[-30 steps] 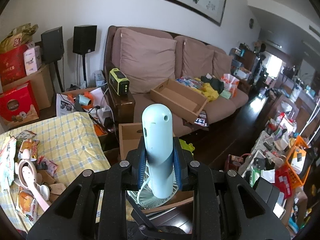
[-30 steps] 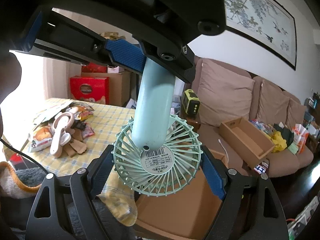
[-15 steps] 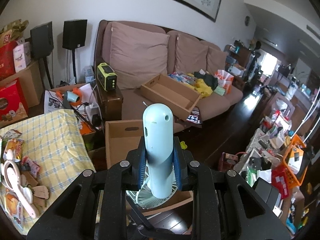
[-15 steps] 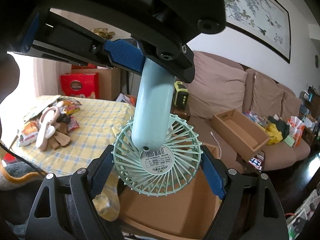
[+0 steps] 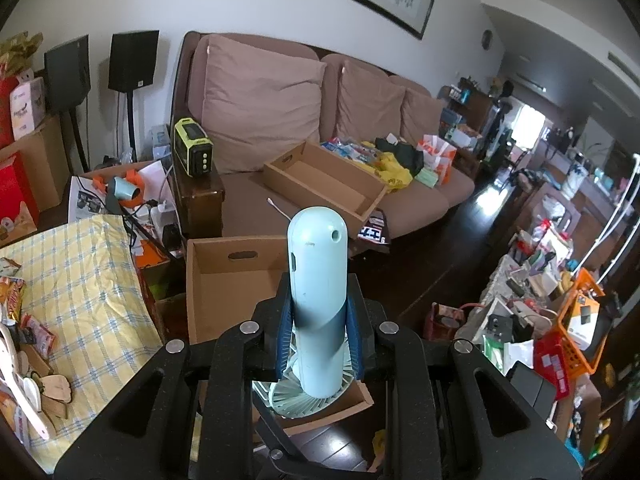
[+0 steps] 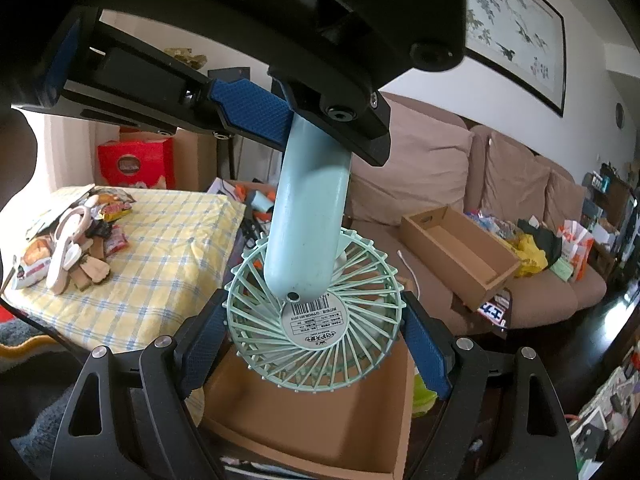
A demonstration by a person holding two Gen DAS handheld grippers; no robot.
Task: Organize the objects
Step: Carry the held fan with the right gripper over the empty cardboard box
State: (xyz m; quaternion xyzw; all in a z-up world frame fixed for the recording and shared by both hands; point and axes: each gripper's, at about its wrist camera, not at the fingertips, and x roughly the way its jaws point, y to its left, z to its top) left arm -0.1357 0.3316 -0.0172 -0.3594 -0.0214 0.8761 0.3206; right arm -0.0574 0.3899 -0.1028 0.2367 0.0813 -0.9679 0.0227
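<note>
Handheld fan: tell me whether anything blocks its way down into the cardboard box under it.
Nothing visible does. The handheld fan hangs over the open cardboard box, whose visible floor is bare. The left gripper clamps its handle; the right gripper's pads flank the grille.

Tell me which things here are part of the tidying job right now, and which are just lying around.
In play: handheld fan, left gripper shut on its handle, right gripper around its head, cardboard box below.
Lying about: sofa tray, snack packets, speakers.

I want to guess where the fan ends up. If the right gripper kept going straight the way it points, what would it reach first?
Probably the open cardboard box just below the fan held by the right gripper; depth is unclear.
</note>
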